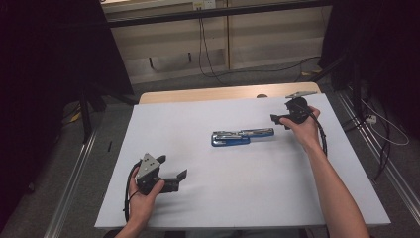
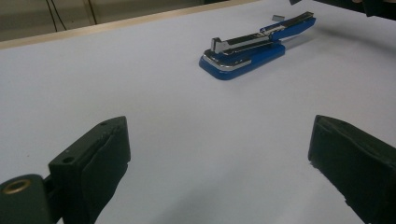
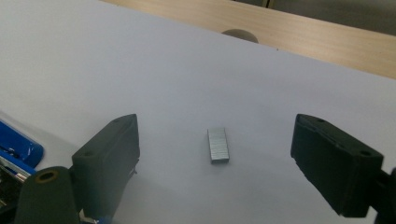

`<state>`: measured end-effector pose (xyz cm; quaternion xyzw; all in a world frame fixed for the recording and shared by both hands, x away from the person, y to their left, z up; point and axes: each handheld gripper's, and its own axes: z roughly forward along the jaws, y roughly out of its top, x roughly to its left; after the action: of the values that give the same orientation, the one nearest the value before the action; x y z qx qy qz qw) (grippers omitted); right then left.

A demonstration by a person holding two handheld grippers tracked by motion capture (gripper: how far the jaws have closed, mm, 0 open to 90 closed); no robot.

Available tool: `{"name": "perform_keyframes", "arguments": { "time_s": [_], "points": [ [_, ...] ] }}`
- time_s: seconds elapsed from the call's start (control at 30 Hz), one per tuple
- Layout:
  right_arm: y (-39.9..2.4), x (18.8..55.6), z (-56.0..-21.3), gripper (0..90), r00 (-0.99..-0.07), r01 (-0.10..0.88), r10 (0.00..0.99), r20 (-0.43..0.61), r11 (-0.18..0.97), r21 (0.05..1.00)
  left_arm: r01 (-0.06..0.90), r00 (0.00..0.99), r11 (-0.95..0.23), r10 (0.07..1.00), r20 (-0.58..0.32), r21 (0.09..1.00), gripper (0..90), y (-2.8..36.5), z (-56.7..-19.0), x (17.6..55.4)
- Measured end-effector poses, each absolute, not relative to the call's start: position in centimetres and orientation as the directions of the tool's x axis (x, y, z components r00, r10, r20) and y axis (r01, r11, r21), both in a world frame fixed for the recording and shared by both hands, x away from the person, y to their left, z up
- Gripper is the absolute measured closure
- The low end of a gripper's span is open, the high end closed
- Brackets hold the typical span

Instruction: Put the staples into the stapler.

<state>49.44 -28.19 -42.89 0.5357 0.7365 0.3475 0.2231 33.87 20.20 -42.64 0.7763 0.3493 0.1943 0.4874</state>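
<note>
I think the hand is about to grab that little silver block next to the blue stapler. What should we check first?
1. Right gripper open wide enough: ok, jaws stand well apart.
2. Staple strip lined up between its jaws: ok, it lies flat between them, touching neither.
3. Stapler opened out for loading: ok, its top arm is swung back flat on the table.
4. Stapler clear of the right gripper: cannot tell, its blue end sits close by one jaw.
5. Left gripper out of the way: ok, open and well short of the stapler.
</note>
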Motion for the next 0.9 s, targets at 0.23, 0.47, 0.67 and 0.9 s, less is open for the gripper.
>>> {"name": "perform_keyframes", "arguments": {
  "time_s": [0.23,0.47,0.67,0.9],
  "points": [
    [-28.1,50.7,-42.1,23.4,-0.346,0.662,0.938,0.033,0.219,0.717,0.358,0.675,-0.266,0.736,-0.051,0.895,6.0,20.8,-42.6,33.7],
    [-27.7,51.3,-42.5,31.9,-0.367,0.666,0.93,0.005,0.259,0.7,0.361,0.672,-0.266,0.739,-0.052,0.894,6.0,20.9,-42.6,33.7],
    [-27.9,51.7,-43.3,42.5,-0.375,0.685,0.927,0.032,0.254,0.683,0.359,0.673,-0.27,0.738,-0.048,0.894,6.0,20.9,-42.6,33.7],
    [-28.4,51.9,-43.8,48.7,-0.371,0.711,0.928,0.048,0.25,0.657,0.358,0.675,-0.275,0.736,-0.044,0.892,6.0,20.7,-42.7,33.8]
  ]
}}
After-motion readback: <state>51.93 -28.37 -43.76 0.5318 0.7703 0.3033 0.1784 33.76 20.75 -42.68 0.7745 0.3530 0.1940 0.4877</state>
